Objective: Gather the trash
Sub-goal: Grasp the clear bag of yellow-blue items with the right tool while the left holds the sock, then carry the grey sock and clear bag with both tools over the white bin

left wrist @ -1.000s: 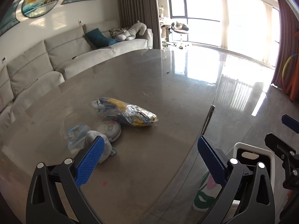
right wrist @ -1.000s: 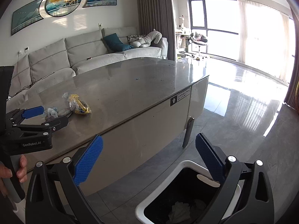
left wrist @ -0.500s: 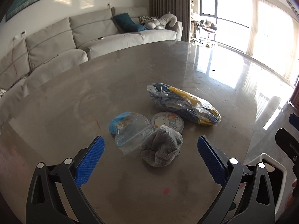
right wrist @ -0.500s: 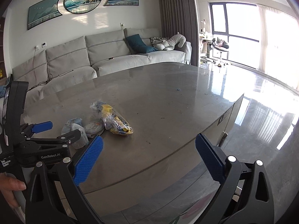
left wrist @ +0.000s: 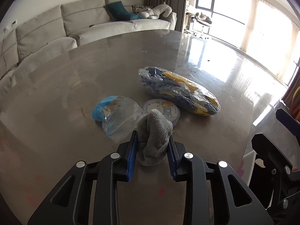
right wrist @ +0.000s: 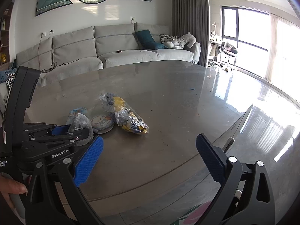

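- Grey knit cloth wad (left wrist: pixel 154 138) sits on the table (left wrist: pixel 78 71), touching the round cartoon lid (left wrist: pixel 165 108) behind it.
- My left gripper (left wrist: pixel 152 150) tilts down, jaws closing, blue pads pressing the wad's sides.
- Right of the wad, my right gripper (right wrist: pixel 148 161) gapes wide, nothing in it, over bare tabletop near the front edge.
- Crinkly clear bag (left wrist: pixel 120 118) left of the wad; long yellow-blue wrapper (left wrist: pixel 180 91) beyond.

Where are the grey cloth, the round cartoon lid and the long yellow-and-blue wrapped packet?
grey cloth (left wrist: pixel 154 131): left wrist view, middle of the bunched fabric.
round cartoon lid (left wrist: pixel 169 108): left wrist view, printed top face.
long yellow-and-blue wrapped packet (left wrist: pixel 180 91): left wrist view, middle of the wrapper.
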The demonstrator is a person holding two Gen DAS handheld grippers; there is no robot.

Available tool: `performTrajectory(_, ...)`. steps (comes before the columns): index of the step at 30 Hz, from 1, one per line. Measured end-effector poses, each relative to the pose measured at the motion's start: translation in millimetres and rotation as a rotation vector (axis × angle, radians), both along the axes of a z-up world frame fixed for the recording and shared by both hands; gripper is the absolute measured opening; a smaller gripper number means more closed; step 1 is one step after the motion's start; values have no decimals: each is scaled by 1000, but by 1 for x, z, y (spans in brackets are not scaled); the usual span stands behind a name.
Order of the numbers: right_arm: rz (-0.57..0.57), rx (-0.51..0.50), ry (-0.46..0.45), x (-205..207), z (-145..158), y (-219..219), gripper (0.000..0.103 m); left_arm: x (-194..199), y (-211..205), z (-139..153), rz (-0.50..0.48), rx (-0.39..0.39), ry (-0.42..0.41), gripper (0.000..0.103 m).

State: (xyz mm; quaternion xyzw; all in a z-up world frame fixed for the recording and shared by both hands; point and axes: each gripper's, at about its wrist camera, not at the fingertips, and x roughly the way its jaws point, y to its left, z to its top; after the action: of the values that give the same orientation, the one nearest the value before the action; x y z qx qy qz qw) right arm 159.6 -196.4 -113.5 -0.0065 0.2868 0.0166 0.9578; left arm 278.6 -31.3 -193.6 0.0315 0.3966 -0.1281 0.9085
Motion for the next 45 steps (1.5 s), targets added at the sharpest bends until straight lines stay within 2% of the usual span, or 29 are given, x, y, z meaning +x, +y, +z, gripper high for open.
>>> performTrajectory(4, 5, -1, -3, 2, 0, 5, 98, -13, 6, 15, 3, 4, -63, 26)
performTrajectory(9, 16, 3, -4, 18, -1, 12, 98, -22, 11, 32, 45, 63, -160, 26)
performTrajectory(18, 61, -25, 5, 65, -11, 26, 98, -9, 23, 32, 73, 11, -114, 26)
performTrajectory(26, 99, -6, 64, 87, -24, 31, 98, 2, 21, 28, 91, 23, -112, 26)
performTrajectory(29, 119, -5, 80, 86, -27, 32, 92, 6, 18, 27, 92, 34, -124, 26)
performTrajectory(32, 128, -11, 98, 86, -29, 32, 81, 7, 14, 26, 87, 42, -134, 26)
performTrajectory(33, 127, -12, 94, 84, -29, 31, 65, 6, 14, 25, 84, 40, -133, 26)
performTrajectory(34, 126, -14, 101, 84, -30, 31, 36, 4, 12, 25, 81, 38, -132, 26)
performTrajectory(35, 125, -10, 124, 86, -32, 30, 26, 4, 12, 25, 81, 37, -132, 26)
performTrajectory(37, 124, 16, 153, 87, -34, 24, 16, 4, 12, 26, 77, 35, -133, 26)
performTrajectory(39, 119, 11, 139, 82, -31, 21, 11, 3, 12, 27, 75, 36, -138, 26)
performTrajectory(45, 91, 58, 79, 66, -8, 13, 8, -3, 14, 32, 67, 19, -157, 26)
